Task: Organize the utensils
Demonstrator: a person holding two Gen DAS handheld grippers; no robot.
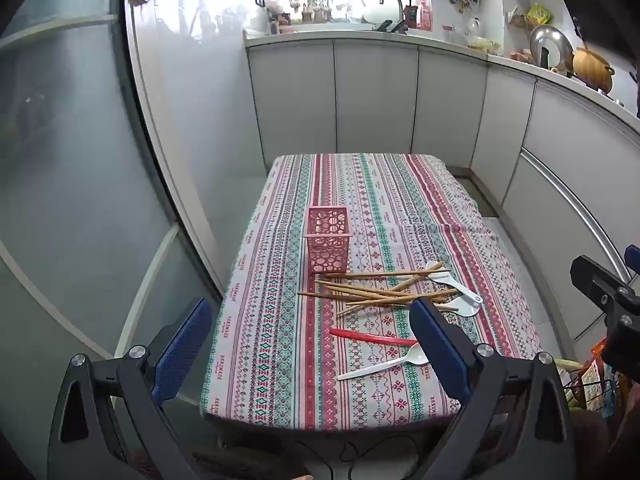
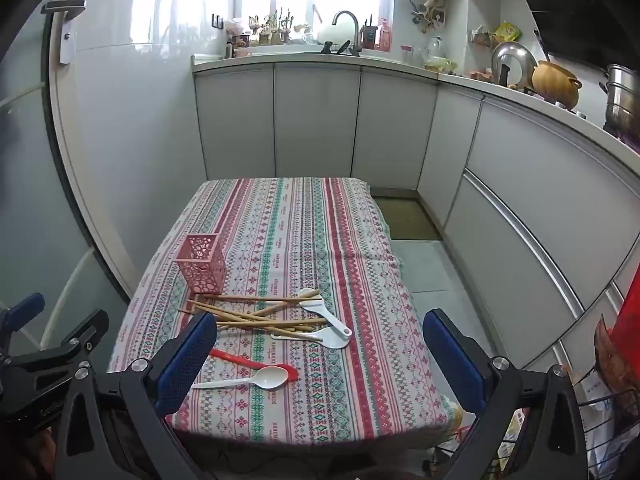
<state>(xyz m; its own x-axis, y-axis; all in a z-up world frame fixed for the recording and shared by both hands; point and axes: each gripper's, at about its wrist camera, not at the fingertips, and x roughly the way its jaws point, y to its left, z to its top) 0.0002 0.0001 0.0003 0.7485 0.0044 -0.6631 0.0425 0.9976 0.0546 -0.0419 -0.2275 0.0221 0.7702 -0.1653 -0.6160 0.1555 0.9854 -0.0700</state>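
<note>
Since both grippers hang short of the table's near edge with nothing between their pads, I judge the task not started.

Left gripper [image 1: 310,344]: fingers spread wide, empty. Right gripper [image 2: 320,356]: same, spread wide, empty.

Near to far on the striped tablecloth [image 2: 280,216], clock directions taken from the chopstick pile in the right wrist view:
- White plastic spoon [image 2: 244,380] at 6 o'clock, nearest the edge, lying flat, bowl to the right.
- Red spoon [image 2: 252,361] just beyond it, flat; its bowl appears to touch or tuck under the white one's bowl, can't tell which.
- Wooden chopsticks [image 2: 256,314], a loose crossed heap. Count unclear.
- Two white rice paddles [image 2: 328,326] at 3 o'clock, heads overlapping the chopstick tips.
- Pink perforated holder [image 2: 200,264] at 11 o'clock, upright, just beside the pile's far left end. Nothing visibly sticks out of it, and its circular cutouts show nothing inside.

Status: zero utensils in the holder. Presumably everything loose goes into it: chopsticks, both paddles, both spoons.

Judgement: the near spoons are the easy first picks, lying apart from the heap. Chopsticks are thin, flat and crossed, so grabbing one will likely drag its neighbours. The holder looks light and could tip on insertion, so bracing it with the left gripper seems sensible.
</note>
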